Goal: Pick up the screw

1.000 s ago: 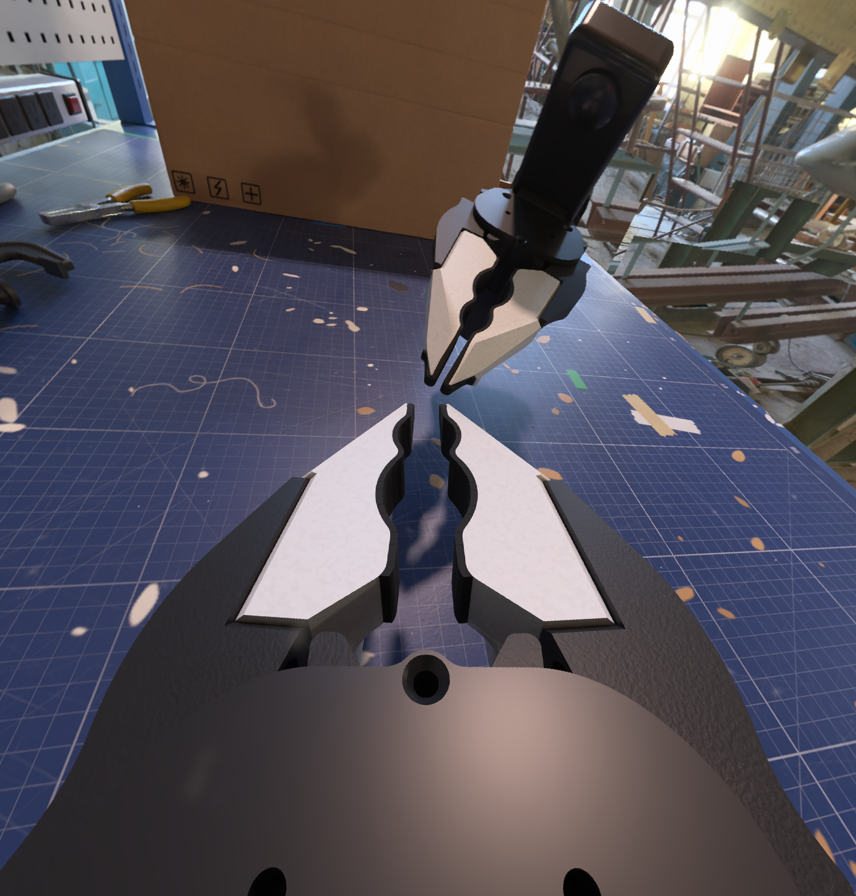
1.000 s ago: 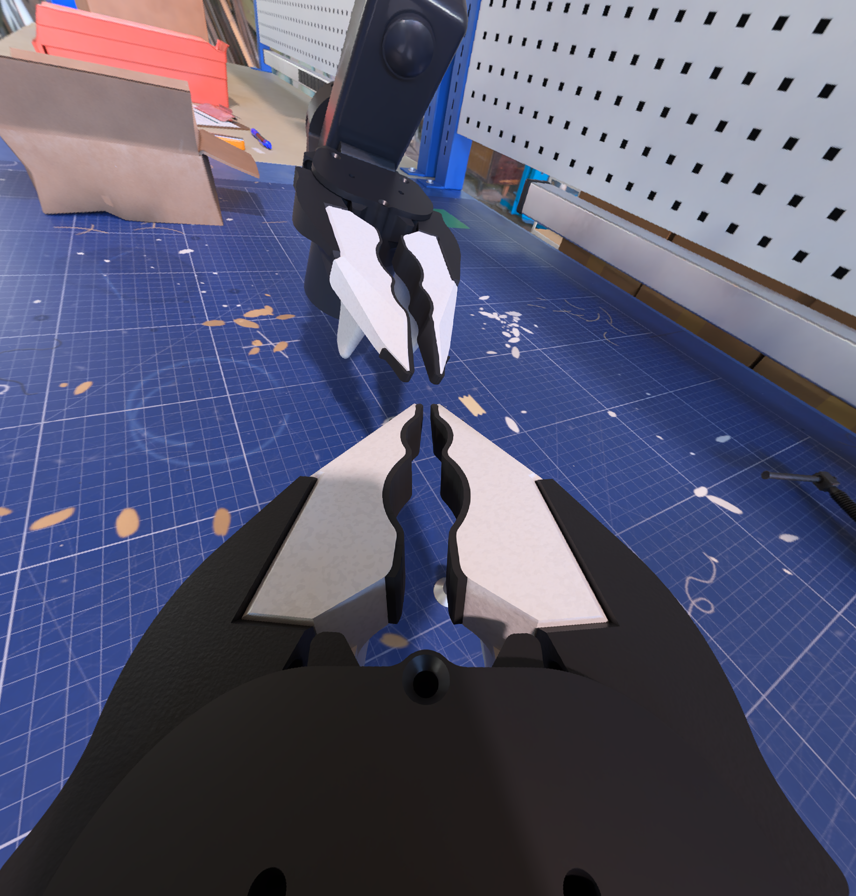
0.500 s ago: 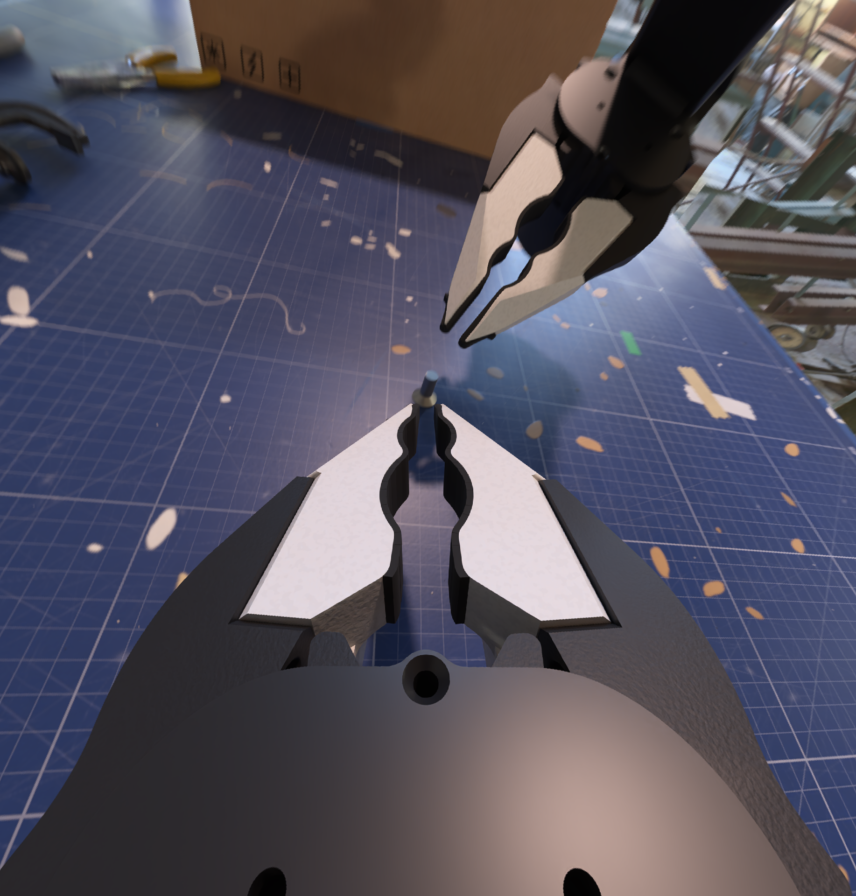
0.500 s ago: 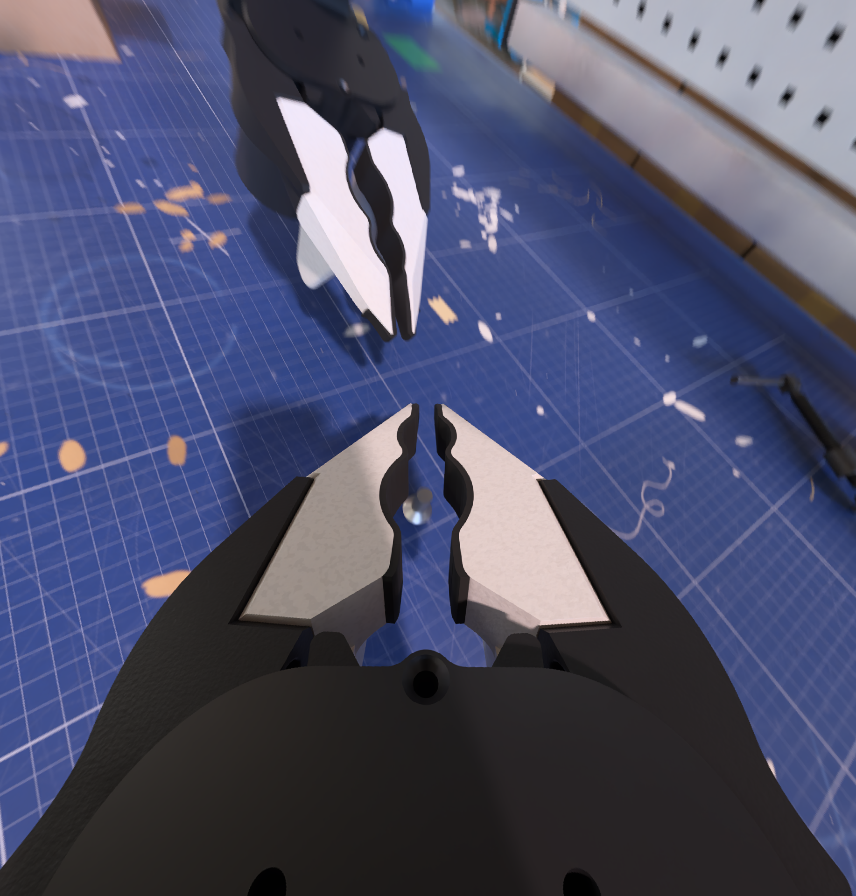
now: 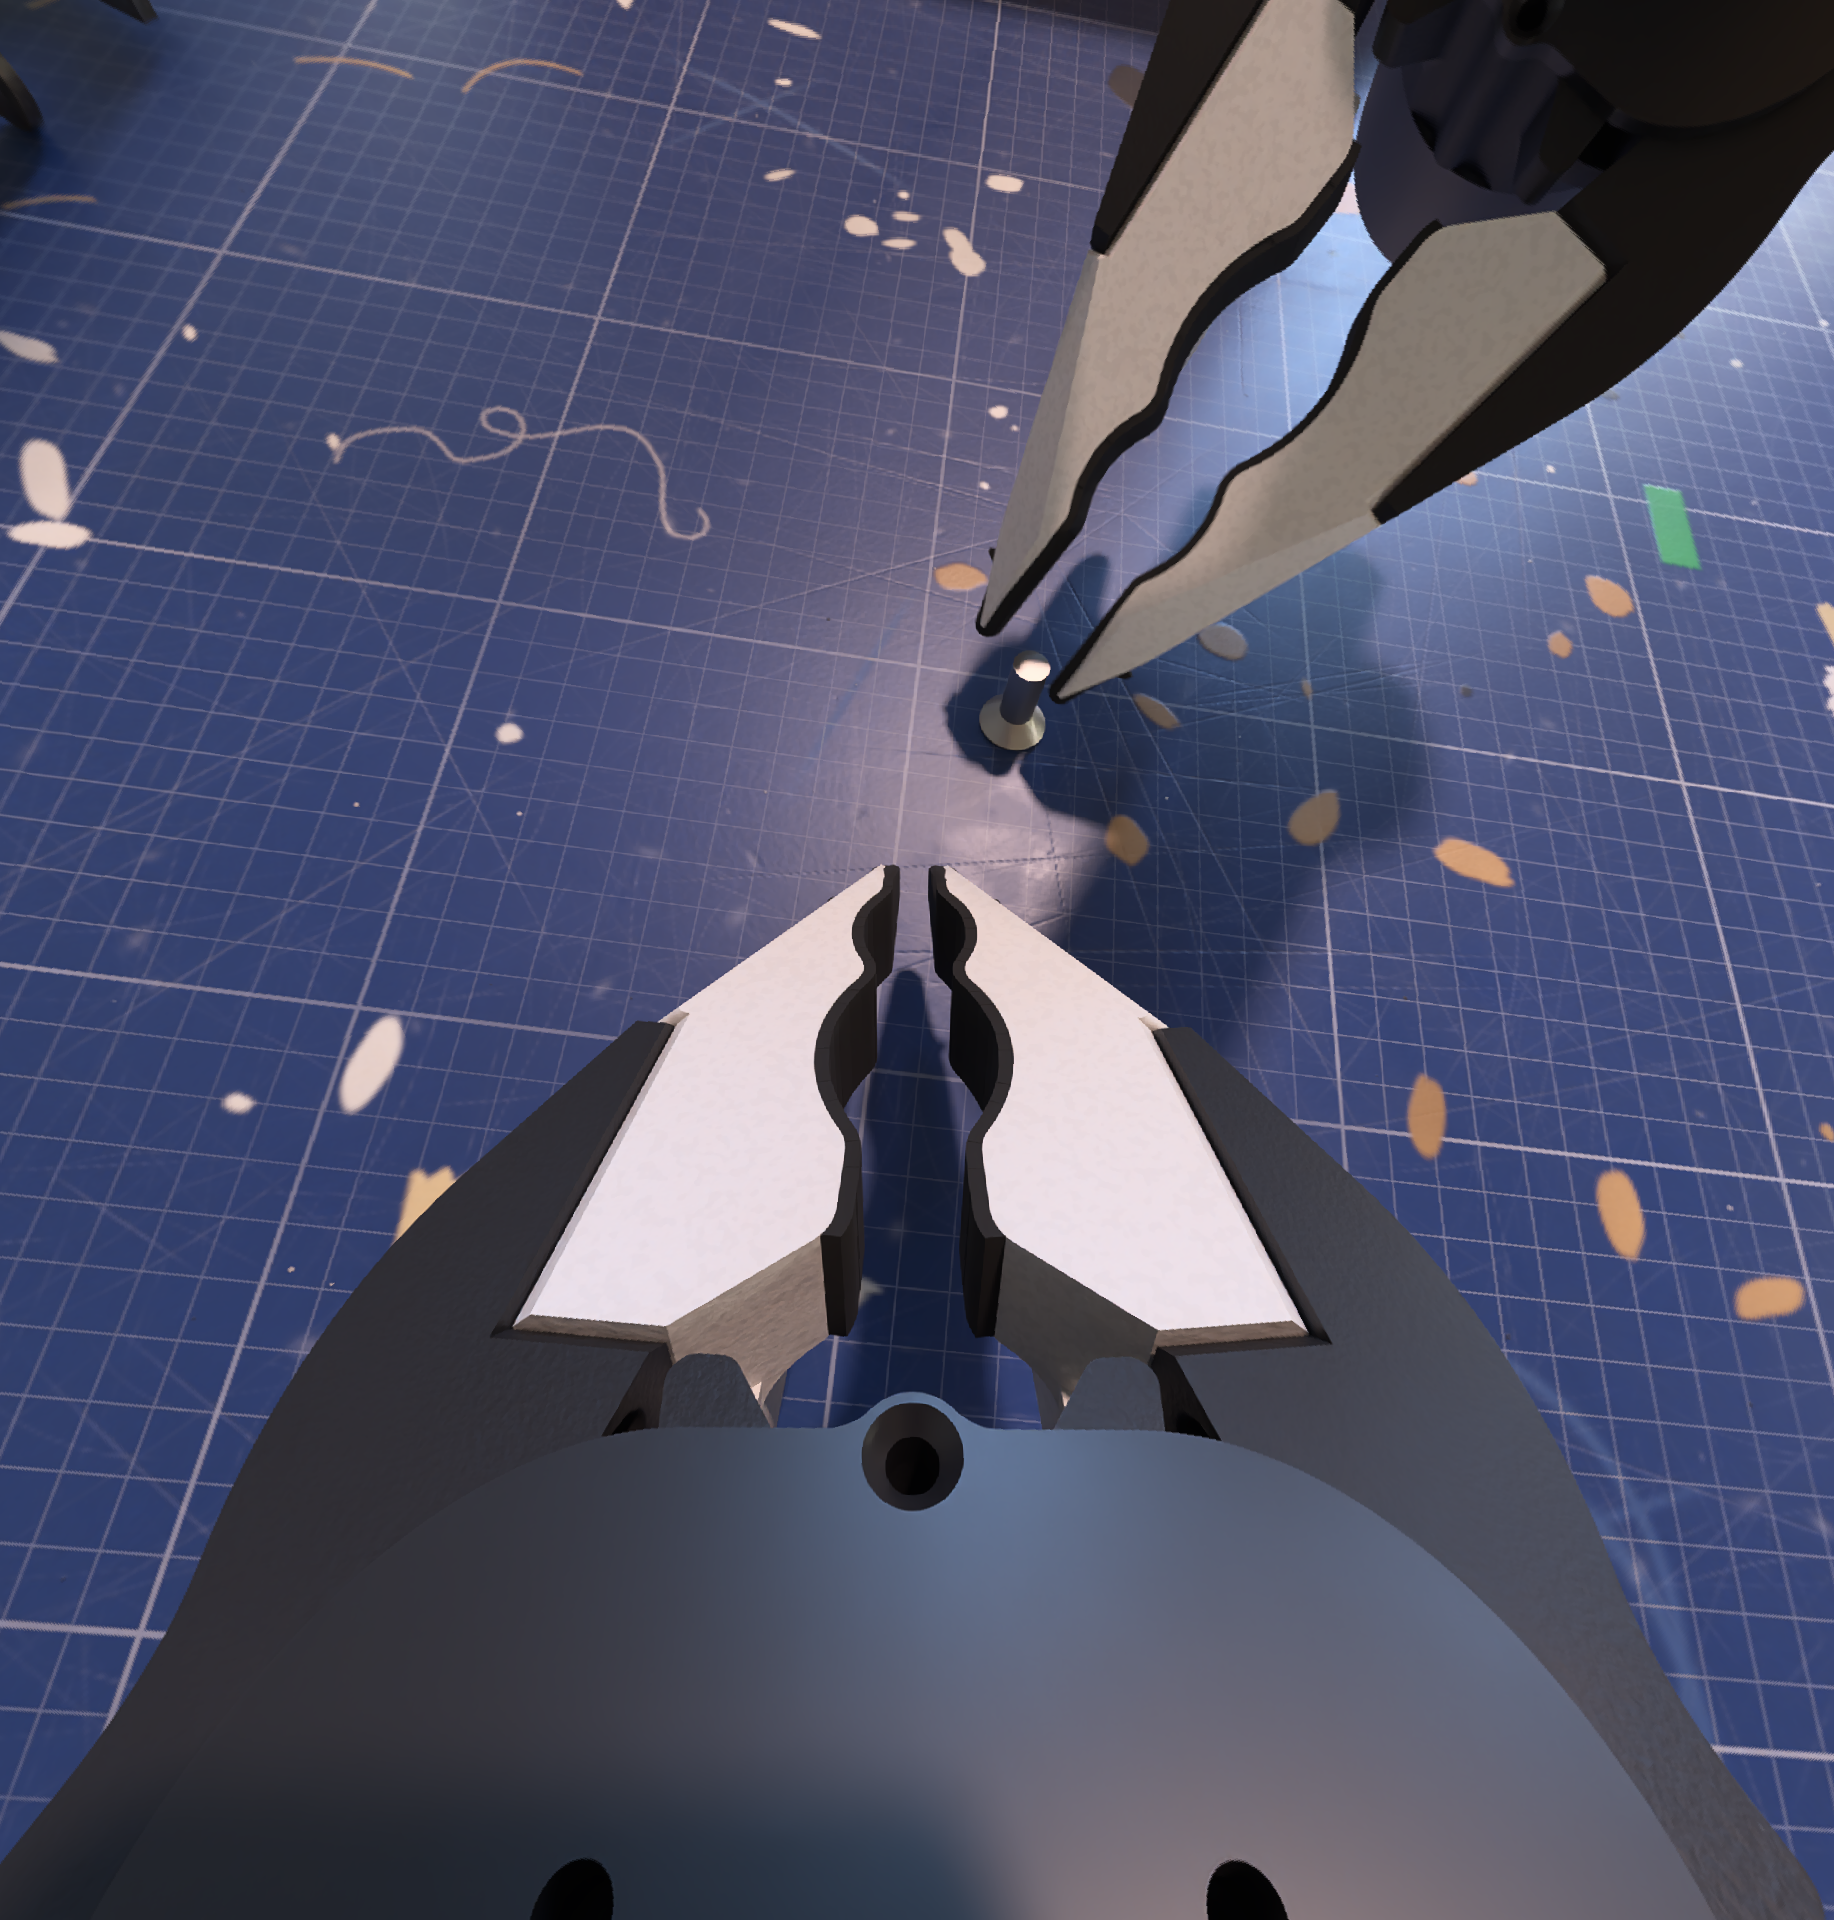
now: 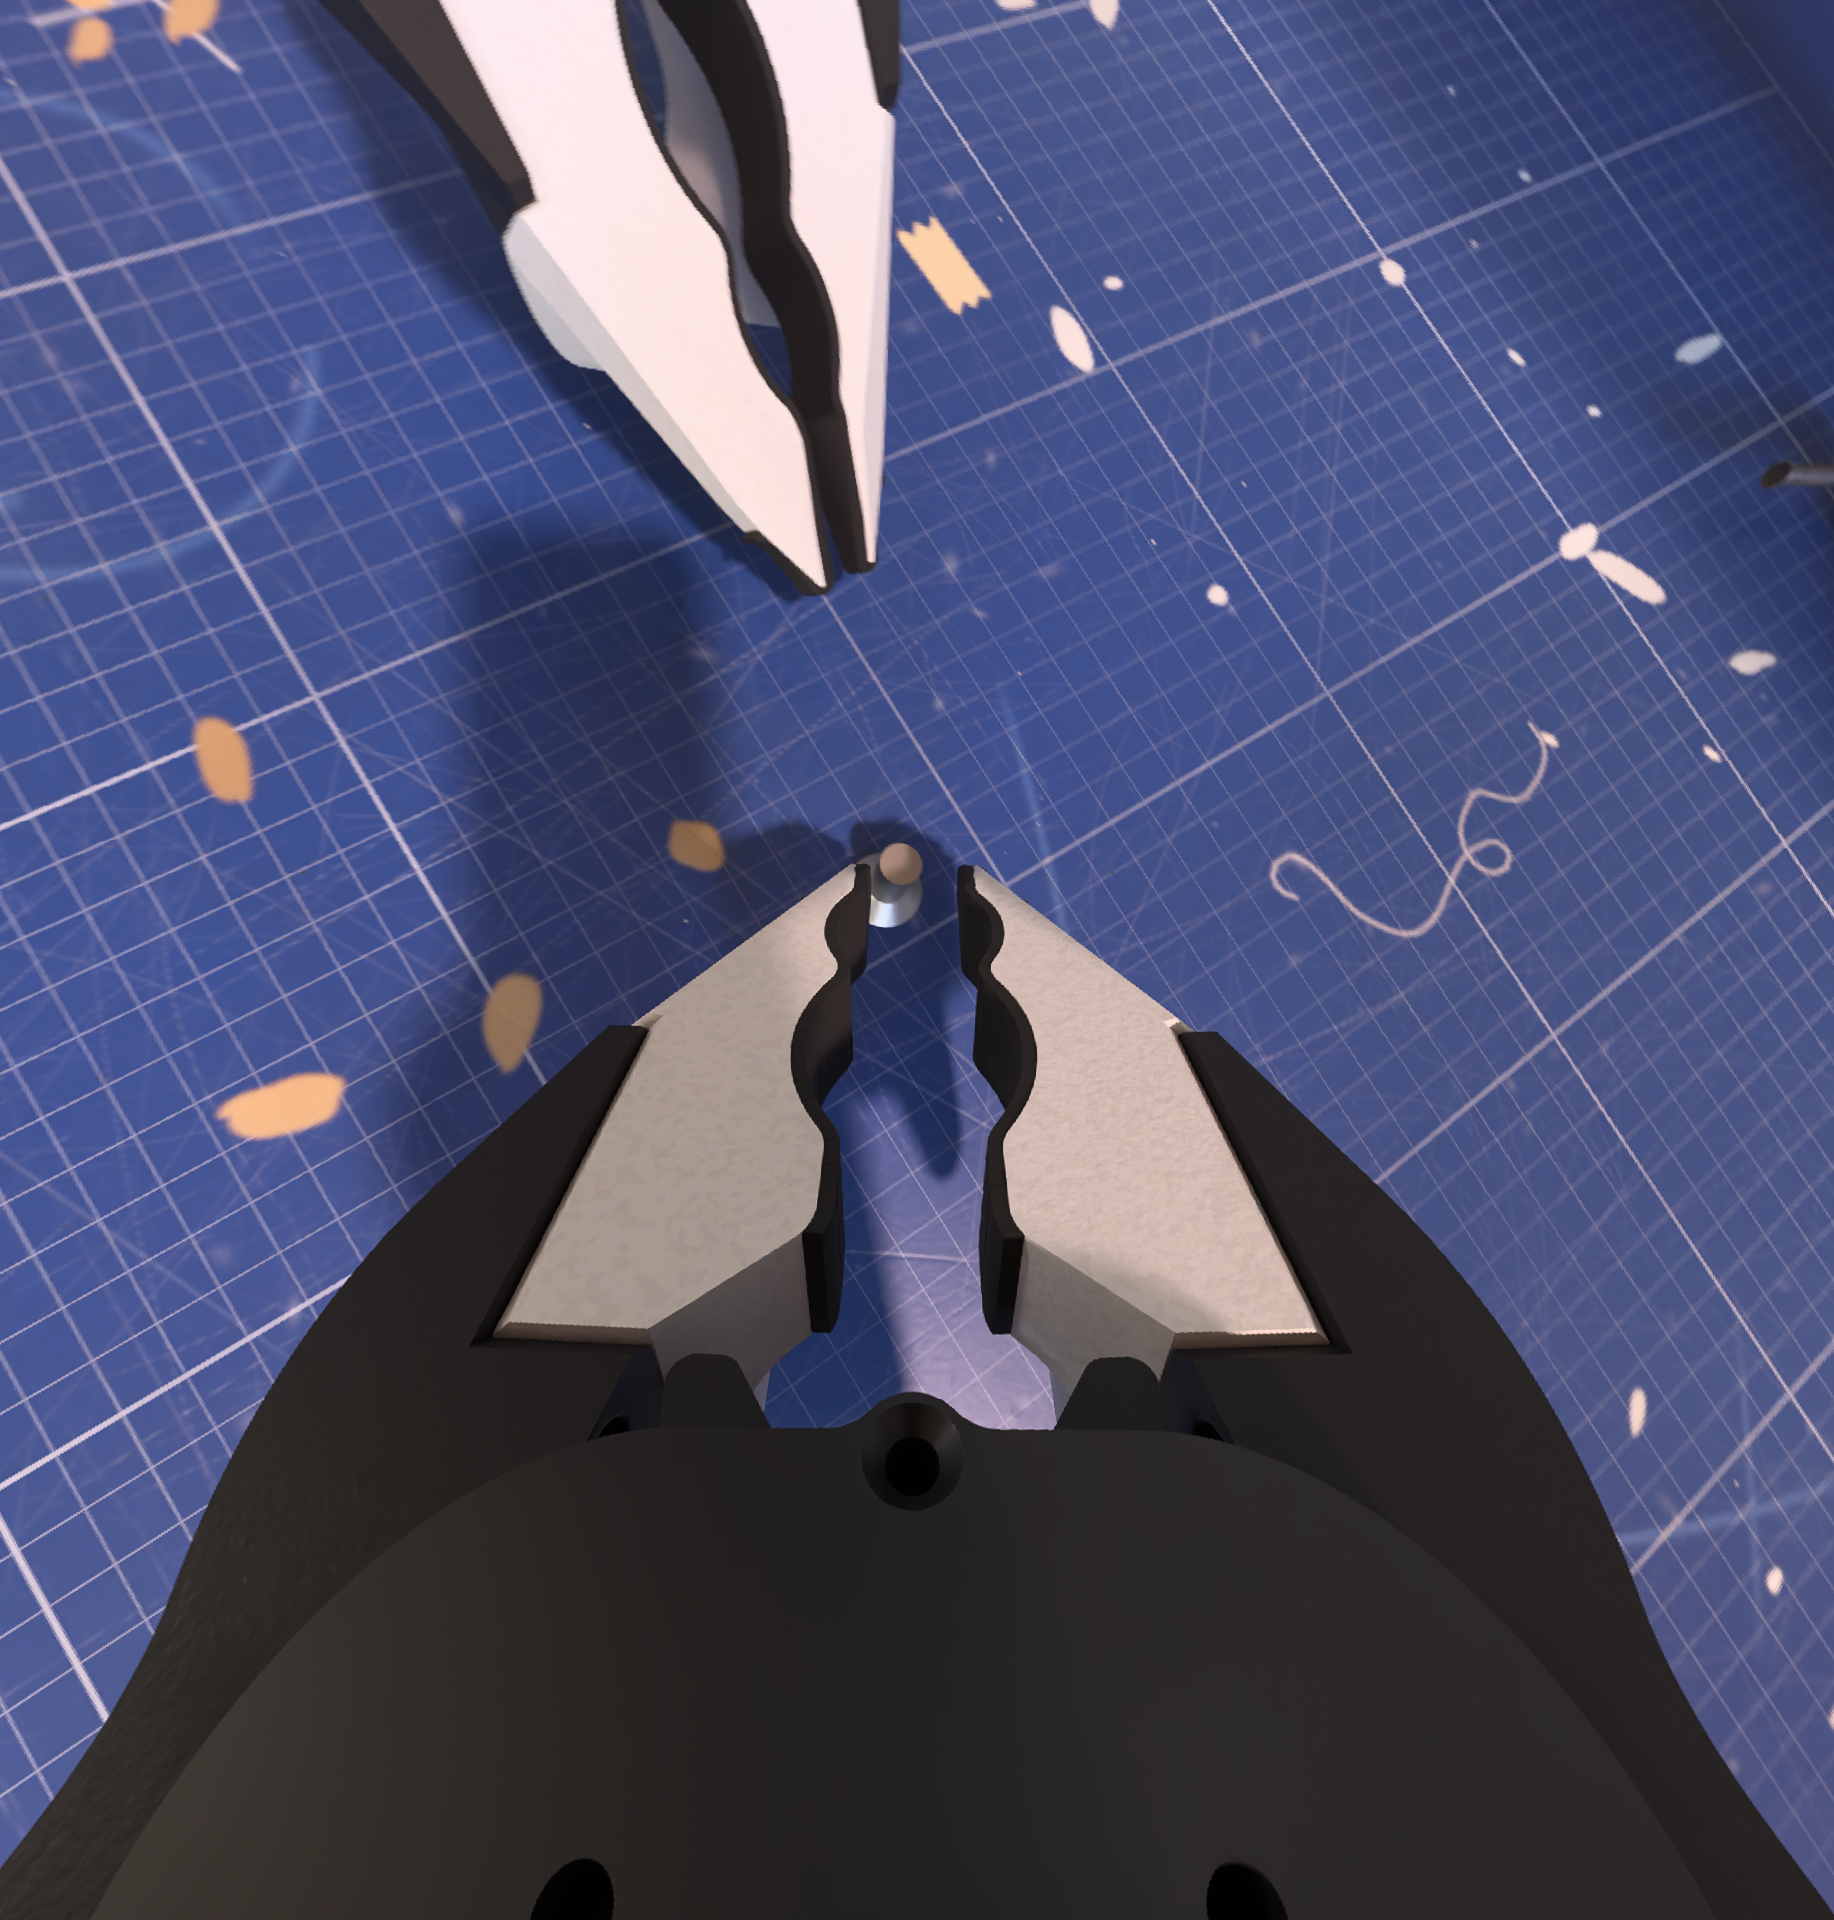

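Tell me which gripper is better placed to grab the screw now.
Right. The right gripper is open, its tips flanking the upright screw on the mat. The left gripper is nearly shut and farther off.

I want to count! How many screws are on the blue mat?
1. The screw stands head-down on the blue mat, between the right gripper's open fingertips. Others may hide under the grippers.

The screw (image 5: 1015, 704) stands head-down on the blue mat (image 5: 373, 831), between the right gripper (image 5: 1022, 655) fingertips.

All I've got under me is a blue gridded cutting mat (image 5: 393, 727), paint-flecked, with green tape (image 5: 1669, 528) at right.
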Controlling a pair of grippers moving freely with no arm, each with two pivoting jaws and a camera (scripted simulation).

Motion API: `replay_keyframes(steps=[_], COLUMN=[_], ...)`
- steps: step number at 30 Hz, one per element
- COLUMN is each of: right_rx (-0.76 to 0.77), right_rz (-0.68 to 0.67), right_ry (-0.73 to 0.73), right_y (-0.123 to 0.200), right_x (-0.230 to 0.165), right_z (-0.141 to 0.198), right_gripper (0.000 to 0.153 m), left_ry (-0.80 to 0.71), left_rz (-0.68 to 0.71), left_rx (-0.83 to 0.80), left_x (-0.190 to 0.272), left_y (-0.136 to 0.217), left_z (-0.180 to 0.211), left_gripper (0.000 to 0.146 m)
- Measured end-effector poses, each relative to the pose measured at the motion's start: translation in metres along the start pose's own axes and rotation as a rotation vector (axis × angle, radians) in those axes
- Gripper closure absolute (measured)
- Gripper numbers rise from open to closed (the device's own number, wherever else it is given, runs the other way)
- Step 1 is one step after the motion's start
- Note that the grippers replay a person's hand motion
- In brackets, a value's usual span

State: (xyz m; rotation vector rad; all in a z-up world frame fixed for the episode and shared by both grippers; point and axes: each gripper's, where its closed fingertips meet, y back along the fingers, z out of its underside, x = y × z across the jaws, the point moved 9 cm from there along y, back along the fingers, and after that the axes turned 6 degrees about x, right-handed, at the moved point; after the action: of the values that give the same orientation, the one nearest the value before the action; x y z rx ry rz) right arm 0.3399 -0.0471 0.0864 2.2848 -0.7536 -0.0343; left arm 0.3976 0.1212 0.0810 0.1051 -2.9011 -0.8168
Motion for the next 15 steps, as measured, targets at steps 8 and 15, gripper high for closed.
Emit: replay_keyframes(steps=[8, 15], right_rx=[-0.049, -0.107], right_rz=[-0.005, -0.047], right_ry=[0.047, 0.192], right_y=[0.0009, -0.0067], right_x=[0.0019, 0.0005], right_z=[0.002, -0.0032], right_gripper=[0.134, 0.138], left_ry=[-0.097, -0.106], left_rz=[-0.105, -0.142], left_rx=[-0.003, 0.014], left_x=[0.0021, -0.0002], left_y=[-0.001, 0.002], left_z=[-0.0008, -0.0012], left_gripper=[0.141, 0.141])
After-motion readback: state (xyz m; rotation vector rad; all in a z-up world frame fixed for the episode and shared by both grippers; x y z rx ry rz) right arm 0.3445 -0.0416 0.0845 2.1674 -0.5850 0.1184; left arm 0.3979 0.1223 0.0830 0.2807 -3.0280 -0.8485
